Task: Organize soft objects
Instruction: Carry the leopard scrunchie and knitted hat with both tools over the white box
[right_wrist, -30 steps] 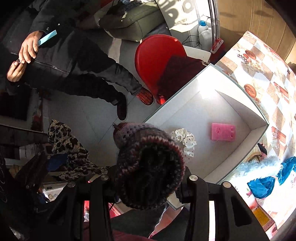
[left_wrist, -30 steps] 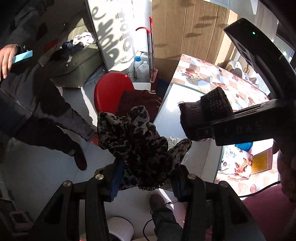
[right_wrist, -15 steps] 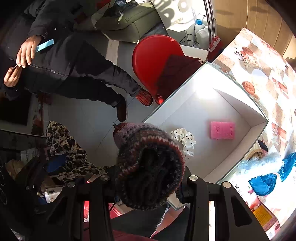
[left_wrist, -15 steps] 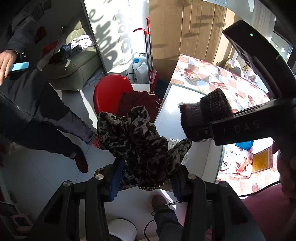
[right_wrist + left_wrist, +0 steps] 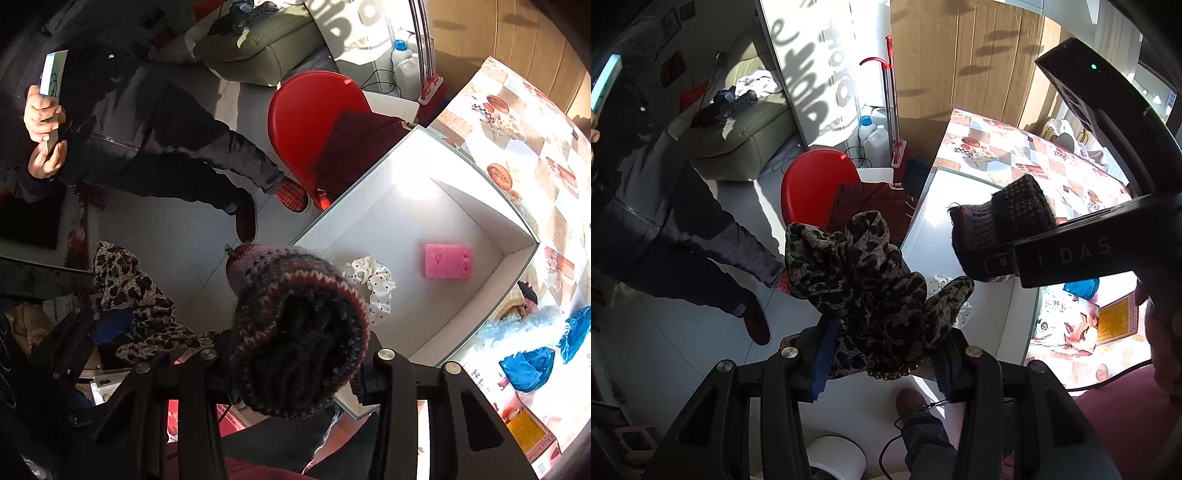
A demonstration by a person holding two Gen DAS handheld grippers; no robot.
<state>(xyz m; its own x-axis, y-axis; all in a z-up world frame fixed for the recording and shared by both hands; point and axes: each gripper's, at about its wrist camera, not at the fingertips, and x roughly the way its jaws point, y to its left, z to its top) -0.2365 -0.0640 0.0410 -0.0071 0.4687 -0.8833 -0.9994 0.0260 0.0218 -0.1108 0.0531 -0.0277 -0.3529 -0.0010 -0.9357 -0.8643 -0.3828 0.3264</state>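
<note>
- The leopard scarf (image 5: 864, 288) is hanging bunched in the left tongs (image 5: 882, 354), which are squeezing it.
- The knitted hat (image 5: 295, 332) is sitting clamped in the right tongs (image 5: 295, 365), above the near edge of the white box (image 5: 491, 206).
- Inside the box, a dotted scrunchie (image 5: 373, 284) and a pink sponge (image 5: 448, 261) are lying apart.

The white box (image 5: 406, 221) is open on top. Most of its floor is bare, so there is room to go in. A pink sponge (image 5: 448, 261) lies near the far right corner, and a dotted white scrunchie (image 5: 373, 284) sits by the near left edge.
</note>
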